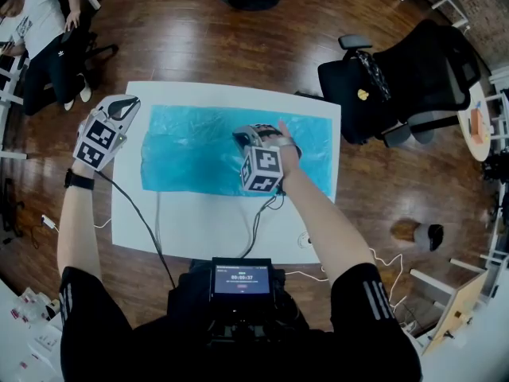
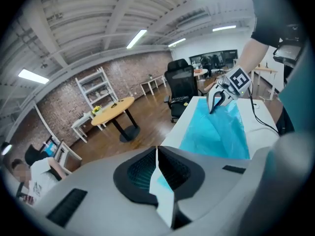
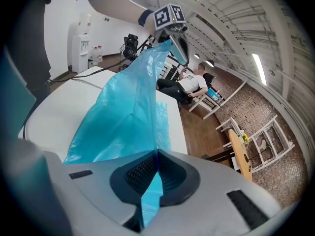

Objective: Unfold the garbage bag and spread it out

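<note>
Nearest the camera, a small dark screen (image 1: 241,279) sits at the wearer's chest; its print is too small to read. Beyond it, two bare forearms reach over a white rectangular table (image 1: 199,221).

A thin, glossy, translucent blue garbage bag (image 1: 191,146) lies across the table as a wide wrinkled rectangle that covers most of the far half.

Both tools are smooth grey plastic with black ribbed pads, and each carries a cube of black-and-white square markers. The left gripper (image 1: 127,100) is at the bag's far left corner, clenched on the film, which rises in a peak to its tip. The right gripper (image 1: 241,138) is over the middle of the bag, jaws pressed together on a pinched fold of the film.

Thin dark cables (image 1: 143,221) trail across the tabletop.

Around the table is dark, polished wood flooring (image 1: 183,38). A black office chair (image 1: 413,78) stands to the right and a seated person (image 1: 44,22) is at far left. The gripper views show a brick wall (image 2: 113,73), white shelving (image 2: 93,85) and a round yellow table (image 2: 110,107).
</note>
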A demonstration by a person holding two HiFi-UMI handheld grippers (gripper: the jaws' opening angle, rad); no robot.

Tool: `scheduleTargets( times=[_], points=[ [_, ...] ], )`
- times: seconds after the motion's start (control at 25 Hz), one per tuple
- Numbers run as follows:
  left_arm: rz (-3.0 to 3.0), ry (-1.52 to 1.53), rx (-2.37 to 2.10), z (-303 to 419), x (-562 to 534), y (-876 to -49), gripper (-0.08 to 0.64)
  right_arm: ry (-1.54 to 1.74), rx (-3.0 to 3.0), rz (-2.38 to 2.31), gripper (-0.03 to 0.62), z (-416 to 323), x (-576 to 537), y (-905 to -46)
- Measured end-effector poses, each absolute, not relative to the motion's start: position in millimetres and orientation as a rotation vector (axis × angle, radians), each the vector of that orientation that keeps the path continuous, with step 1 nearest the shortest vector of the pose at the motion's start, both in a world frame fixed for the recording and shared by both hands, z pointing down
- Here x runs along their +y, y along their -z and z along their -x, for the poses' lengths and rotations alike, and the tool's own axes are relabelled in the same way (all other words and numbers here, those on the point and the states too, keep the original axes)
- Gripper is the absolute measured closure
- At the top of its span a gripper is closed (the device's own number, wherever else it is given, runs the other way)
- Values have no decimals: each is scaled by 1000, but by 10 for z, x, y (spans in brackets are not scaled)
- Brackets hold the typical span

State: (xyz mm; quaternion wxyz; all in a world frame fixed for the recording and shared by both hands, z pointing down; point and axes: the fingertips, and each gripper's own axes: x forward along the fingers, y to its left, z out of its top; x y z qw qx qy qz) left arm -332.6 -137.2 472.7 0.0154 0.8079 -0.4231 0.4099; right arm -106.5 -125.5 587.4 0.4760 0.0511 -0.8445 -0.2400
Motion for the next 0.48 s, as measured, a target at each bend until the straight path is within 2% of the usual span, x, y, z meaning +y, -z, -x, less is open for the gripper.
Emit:
scheduleTargets(
  times=[0.36, 0.48],
  points=[
    [-2436, -1541, -884, 3109, -1507, -5963, 543, 557, -2073, -149, 574, 1020, -1258, -5890],
    [-2337, -1683, -873, 3152, -1520, -6383, 456, 551, -2075, -152, 574, 1010, -1256, -5891]
  ],
)
